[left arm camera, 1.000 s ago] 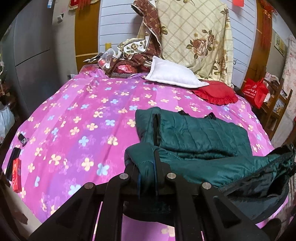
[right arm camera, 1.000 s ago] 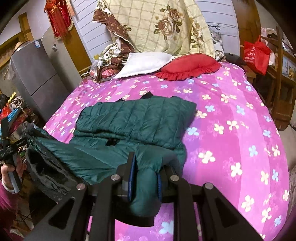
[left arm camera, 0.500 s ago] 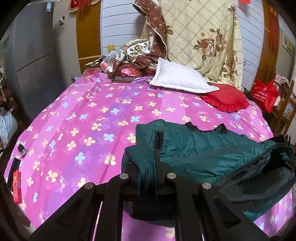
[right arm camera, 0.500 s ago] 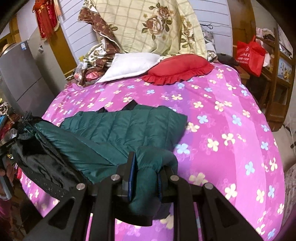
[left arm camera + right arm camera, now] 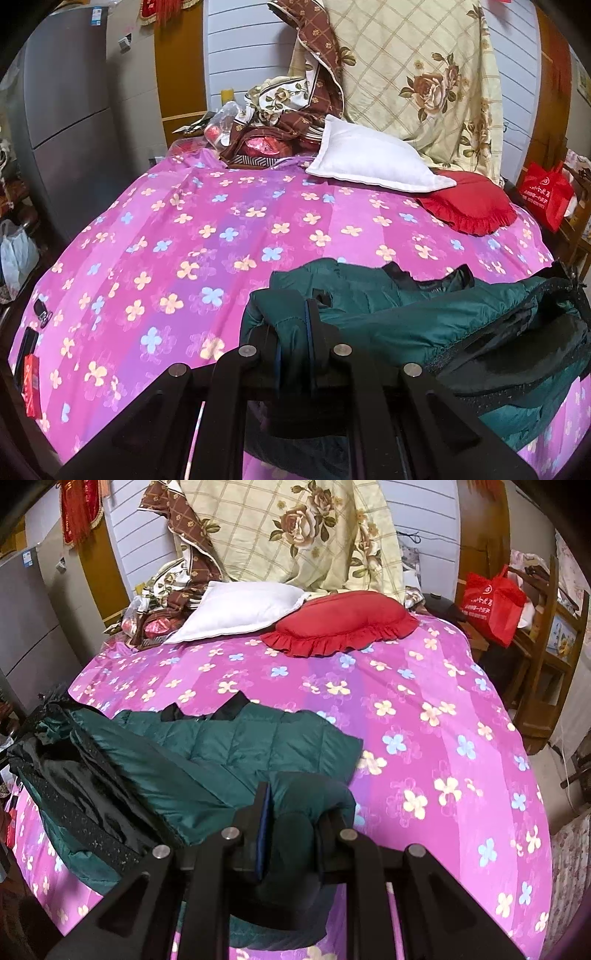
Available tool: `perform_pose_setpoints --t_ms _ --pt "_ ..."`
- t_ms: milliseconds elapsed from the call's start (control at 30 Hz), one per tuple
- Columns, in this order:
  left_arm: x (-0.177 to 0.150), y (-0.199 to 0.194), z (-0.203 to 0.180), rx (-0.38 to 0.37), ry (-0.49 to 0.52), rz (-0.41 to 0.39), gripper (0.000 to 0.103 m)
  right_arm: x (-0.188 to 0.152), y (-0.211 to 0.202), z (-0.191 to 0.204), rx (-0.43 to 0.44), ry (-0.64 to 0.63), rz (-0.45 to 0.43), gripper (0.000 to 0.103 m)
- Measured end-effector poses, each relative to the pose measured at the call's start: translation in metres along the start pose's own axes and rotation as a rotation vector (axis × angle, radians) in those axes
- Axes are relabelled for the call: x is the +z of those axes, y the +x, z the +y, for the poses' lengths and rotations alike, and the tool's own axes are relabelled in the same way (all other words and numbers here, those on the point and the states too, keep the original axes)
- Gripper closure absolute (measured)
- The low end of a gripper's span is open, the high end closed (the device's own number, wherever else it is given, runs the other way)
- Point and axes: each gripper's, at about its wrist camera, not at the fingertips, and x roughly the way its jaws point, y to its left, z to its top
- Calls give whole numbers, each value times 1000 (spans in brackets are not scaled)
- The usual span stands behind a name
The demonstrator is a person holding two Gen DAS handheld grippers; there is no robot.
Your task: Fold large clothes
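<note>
Jacket (image 5: 424, 314), dark green and quilted, lies on the bed (image 5: 221, 240) toward the near edge, in the lower half of both wrist views. In the left wrist view the left claw (image 5: 295, 343) is at about 6 o'clock, its jaws pressed together on a thick bunch of the green fabric at one corner of the garment. In the right wrist view the right claw (image 5: 291, 827) is also near 6 o'clock and pinches the other corner in the same way. Between the two corners the lifted edge hangs in a loose band, and its black lining shows; in the right wrist view this band runs toward 9 o'clock, in the left wrist view toward 3 o'clock.

The upper part of the jacket lies flat on the flowered cover, with the black collar pointing to 12 o'clock, toward the white pillow (image 5: 236, 609) and the red cushion (image 5: 343, 627), which are well apart from it.

It seems the task is about in the middle. The lower half is raised and partly brought over the flat half, but it is not yet laid down, and the edges are not matched. What is left, probably, is to lay the held edge near the collar, release both corners, smooth the fabric, and maybe make one more fold.
</note>
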Motion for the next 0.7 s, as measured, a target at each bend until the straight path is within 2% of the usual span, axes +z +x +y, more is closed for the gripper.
perform_pose_setpoints --t_ms 367,700 --pt "22 28 -13 35 -23 -17 103 24 22 -6 -35 27 -9 84" --pt "28 74 -24 97 -35 -2 103 41 57 -10 -67 52 -3 84"
